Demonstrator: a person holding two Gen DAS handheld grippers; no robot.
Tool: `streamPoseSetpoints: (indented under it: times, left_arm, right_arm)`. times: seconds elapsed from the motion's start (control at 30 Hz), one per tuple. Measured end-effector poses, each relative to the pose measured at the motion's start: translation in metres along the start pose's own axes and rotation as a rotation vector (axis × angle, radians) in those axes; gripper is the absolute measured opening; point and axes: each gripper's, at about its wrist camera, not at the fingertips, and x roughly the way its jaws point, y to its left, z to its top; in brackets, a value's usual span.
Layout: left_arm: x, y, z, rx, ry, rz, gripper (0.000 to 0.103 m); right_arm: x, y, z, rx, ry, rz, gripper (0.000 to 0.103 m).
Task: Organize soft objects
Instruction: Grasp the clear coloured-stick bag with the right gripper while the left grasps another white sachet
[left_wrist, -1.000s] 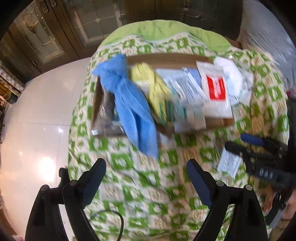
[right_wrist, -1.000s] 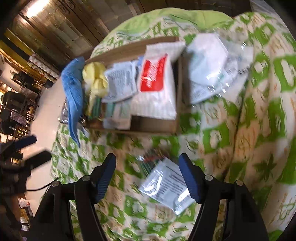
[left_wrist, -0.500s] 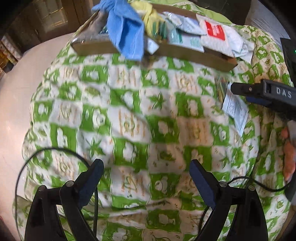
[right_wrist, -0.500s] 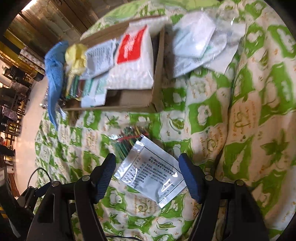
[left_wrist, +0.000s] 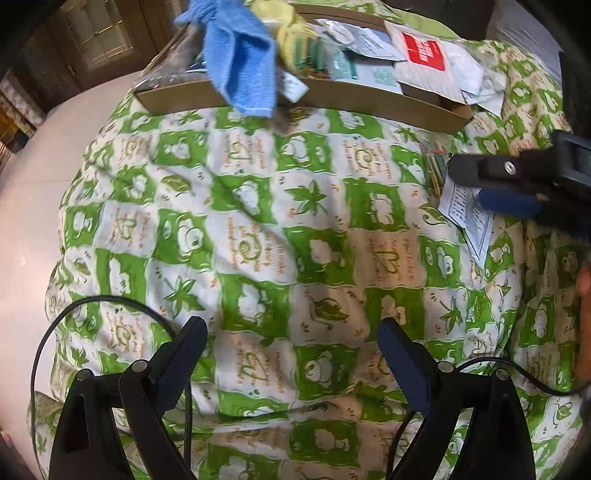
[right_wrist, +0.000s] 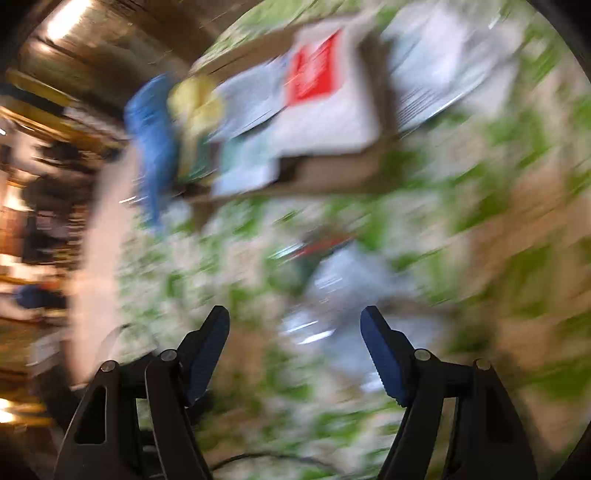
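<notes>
Mostly soft — quilted checked cover (left_wrist: 258, 229) | fuzzy blue cloth (left_wrist: 243, 62) | flat cardboard tray (left_wrist: 332, 96) | both jaws wide, empty

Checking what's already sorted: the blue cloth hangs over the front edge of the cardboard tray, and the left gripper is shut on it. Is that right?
Not quite. The blue cloth does hang over the cardboard tray's front edge, but the left gripper is open over bare quilt, well short of the cloth. The left wrist view shows this.
</notes>
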Motion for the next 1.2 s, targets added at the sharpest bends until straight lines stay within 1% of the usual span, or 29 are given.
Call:
streamPoseSetpoints:
  times: [0.03,0.07,0.13,0.2,0.23,0.3,0.37,0.47,0.53,0.57,0.6,0.67,0.7,0.77,0.8,0.87,0.93,1.0,1.07,1.1,1.13,1.2]
  left_arm:
    - [0.001,-0.003,0.001,0.006,0.003,-0.001,0.095]
    - [0.002,-0.006,0.003,0.012,0.007,-0.003,0.095]
    - [0.005,-0.013,0.005,0.022,0.013,-0.007,0.095]
    - [0.007,-0.023,0.010,0.031,0.015,-0.008,0.095]
    - [0.007,-0.027,0.011,0.034,0.015,-0.010,0.095]
    - [0.007,-0.035,0.014,0.035,0.015,-0.014,0.095]
    - [0.008,-0.041,0.016,0.034,0.012,-0.014,0.095]
    - [0.006,-0.036,0.012,0.025,0.012,-0.018,0.095]
    - [0.007,-0.034,0.011,0.015,0.013,-0.020,0.095]
    - [0.005,-0.026,0.008,0.013,0.012,-0.024,0.095]
    - [0.003,-0.019,0.006,0.011,0.011,-0.028,0.095]
    - [0.001,-0.016,0.005,0.010,0.009,-0.030,0.095]
    - [0.000,-0.013,0.004,0.009,0.007,-0.028,0.095]
    - [-0.001,-0.007,0.004,0.000,0.005,-0.026,0.095]
    - [-0.001,-0.003,0.004,-0.009,0.007,-0.030,0.095]
    - [0.000,0.002,0.004,-0.025,0.012,-0.041,0.095]
    - [0.000,0.006,0.004,-0.029,0.016,-0.048,0.095]
    - [0.001,0.004,0.002,-0.020,0.018,-0.050,0.095]
    - [0.001,0.000,0.001,-0.005,0.023,-0.058,0.095]
    - [0.001,-0.002,0.000,0.004,0.026,-0.064,0.095]
    - [0.001,-0.005,-0.001,0.010,0.028,-0.066,0.095]
    - [0.002,-0.011,-0.001,0.027,0.033,-0.071,0.095]
  right_arm:
    - [0.000,-0.003,0.003,-0.008,0.002,-0.035,0.074]
    - [0.003,-0.005,0.005,-0.016,0.020,-0.050,0.074]
    - [0.016,-0.006,0.008,-0.048,0.080,-0.042,0.074]
    - [0.029,-0.005,0.013,-0.068,0.114,-0.068,0.074]
    - [0.039,-0.003,0.015,-0.074,0.144,-0.083,0.077]
    - [0.047,0.002,0.016,-0.081,0.162,-0.093,0.080]
    - [0.049,0.014,0.011,-0.135,0.167,-0.103,0.080]
    - [0.053,0.033,-0.005,-0.215,0.217,-0.042,0.080]
    - [0.059,0.047,-0.016,-0.284,0.241,-0.071,0.080]
    - [0.060,0.052,-0.019,-0.314,0.244,-0.095,0.080]
    - [0.061,0.056,-0.022,-0.324,0.248,-0.098,0.080]
    - [0.058,0.057,-0.025,-0.316,0.256,-0.072,0.080]
    - [0.055,0.056,-0.026,-0.292,0.253,-0.048,0.080]
    - [0.049,0.045,-0.023,-0.202,0.257,0.004,0.080]
    - [0.043,0.034,-0.021,-0.176,0.262,0.017,0.080]
    - [0.043,0.029,-0.019,-0.152,0.248,0.010,0.080]
    - [0.041,0.020,-0.016,-0.116,0.193,-0.016,0.080]
    - [0.034,0.013,-0.006,-0.070,0.133,-0.023,0.080]
    - [0.033,0.011,0.000,-0.055,0.101,-0.031,0.080]
    - [0.033,0.013,0.011,-0.062,0.104,-0.038,0.076]
    - [0.038,0.010,0.020,-0.071,0.116,-0.035,0.068]
    - [0.050,0.013,0.023,-0.090,0.157,-0.042,0.063]
